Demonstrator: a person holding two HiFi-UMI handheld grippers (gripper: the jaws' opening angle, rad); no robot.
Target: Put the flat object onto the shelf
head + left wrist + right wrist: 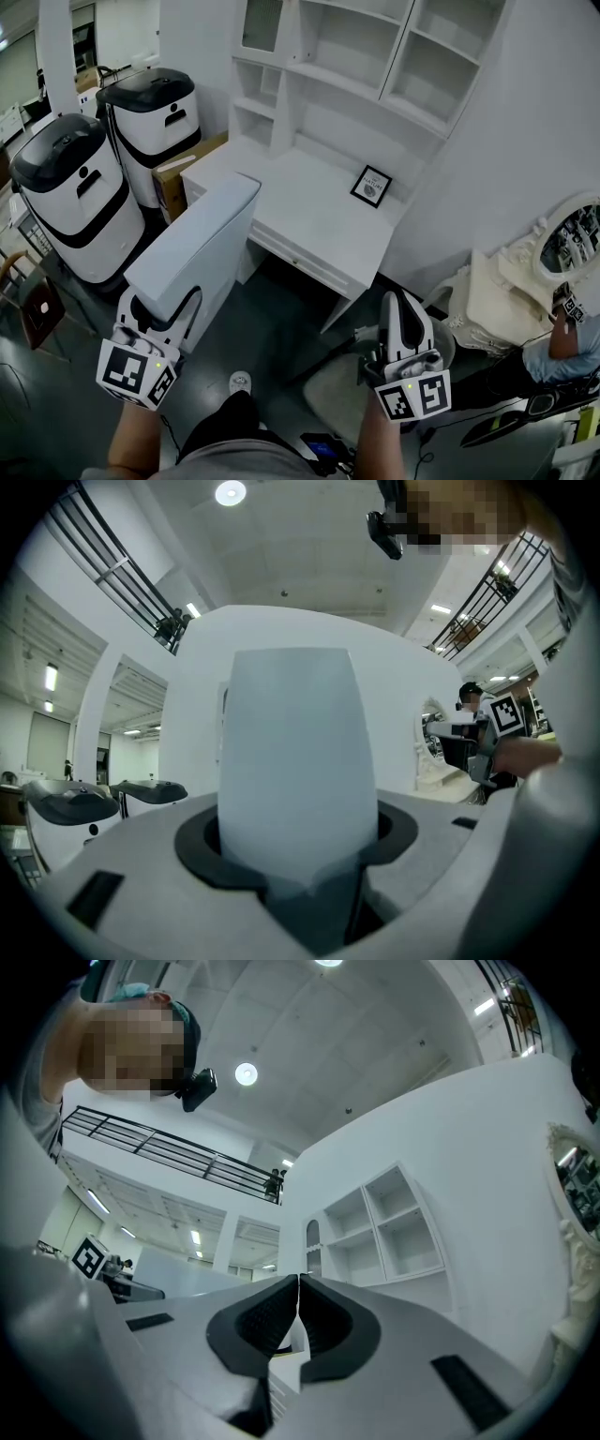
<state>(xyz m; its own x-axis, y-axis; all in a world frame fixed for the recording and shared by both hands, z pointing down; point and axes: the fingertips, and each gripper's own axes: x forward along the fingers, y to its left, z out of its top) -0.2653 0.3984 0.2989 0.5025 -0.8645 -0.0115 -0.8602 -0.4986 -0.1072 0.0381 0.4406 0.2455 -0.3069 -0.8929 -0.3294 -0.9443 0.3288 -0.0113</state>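
Observation:
The flat object is a large pale grey-white panel (202, 248) with rounded corners. It slants up from my left gripper (165, 311) toward the white desk (309, 220). In the left gripper view the panel (295, 761) stands upright between the dark pads and fills the middle, with my left gripper (300, 860) shut on its lower edge. My right gripper (397, 302) hangs to the right of the panel, below the desk's front corner, shut and empty. In the right gripper view its pads meet (298, 1309), and the white shelf unit (375, 1232) shows beyond. The shelf unit (361, 56) rises behind the desk.
A small black-framed picture (372, 185) stands on the desk at the back right. Two white-and-black machines (66, 187) (150, 117) and a cardboard box (178, 178) stand left of the desk. An ornate white mirror (567, 234) and a person's arm (562, 342) are at the right.

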